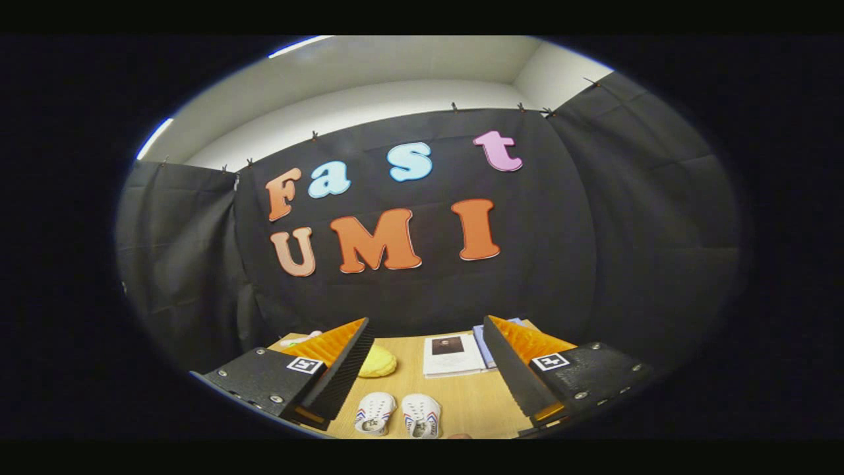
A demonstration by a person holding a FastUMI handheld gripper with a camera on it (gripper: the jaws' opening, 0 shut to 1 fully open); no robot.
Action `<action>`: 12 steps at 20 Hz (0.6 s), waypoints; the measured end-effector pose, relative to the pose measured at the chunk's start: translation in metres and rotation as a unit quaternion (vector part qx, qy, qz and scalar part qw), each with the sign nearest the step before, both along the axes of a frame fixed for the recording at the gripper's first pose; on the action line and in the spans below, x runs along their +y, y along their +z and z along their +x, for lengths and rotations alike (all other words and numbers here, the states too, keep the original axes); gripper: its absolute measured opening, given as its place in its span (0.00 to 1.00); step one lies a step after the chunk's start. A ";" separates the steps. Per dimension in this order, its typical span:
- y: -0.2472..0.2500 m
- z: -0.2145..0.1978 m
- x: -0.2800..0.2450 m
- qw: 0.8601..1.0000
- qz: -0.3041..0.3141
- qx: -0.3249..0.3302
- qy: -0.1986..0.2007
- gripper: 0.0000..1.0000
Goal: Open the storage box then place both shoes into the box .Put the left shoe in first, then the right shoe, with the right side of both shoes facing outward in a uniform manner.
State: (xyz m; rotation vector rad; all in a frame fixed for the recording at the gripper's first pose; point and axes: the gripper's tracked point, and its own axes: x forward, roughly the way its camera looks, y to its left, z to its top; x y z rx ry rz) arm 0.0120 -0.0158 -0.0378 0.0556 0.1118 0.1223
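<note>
Two small white shoes with red and blue side stripes lie side by side on the wooden table (pixel 422 386), toes pointing away from me. One shoe (pixel 375 413) lies nearer my left finger, the other shoe (pixel 421 415) just to its right. My gripper (pixel 427 359) is held above the table with its fingers wide apart and nothing between them. Both shoes show low in the gap between the fingers.
A yellow rounded object (pixel 377 361) rests on the table beyond the left finger. A white booklet (pixel 452 355) and a bluish flat item (pixel 484 344) lie at the back, near the right finger. Something pale pink (pixel 300 339) peeks out behind the left finger. Black cloth walls close in the booth.
</note>
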 end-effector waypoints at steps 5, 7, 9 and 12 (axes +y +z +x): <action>-0.039 0.006 0.019 0.997 0.049 0.047 0.043 0.99; -0.059 0.008 0.028 0.994 0.063 0.072 0.061 0.99; -0.085 0.009 0.039 0.989 0.077 0.102 0.078 0.98; -0.119 0.007 0.064 0.974 0.123 0.152 0.115 0.98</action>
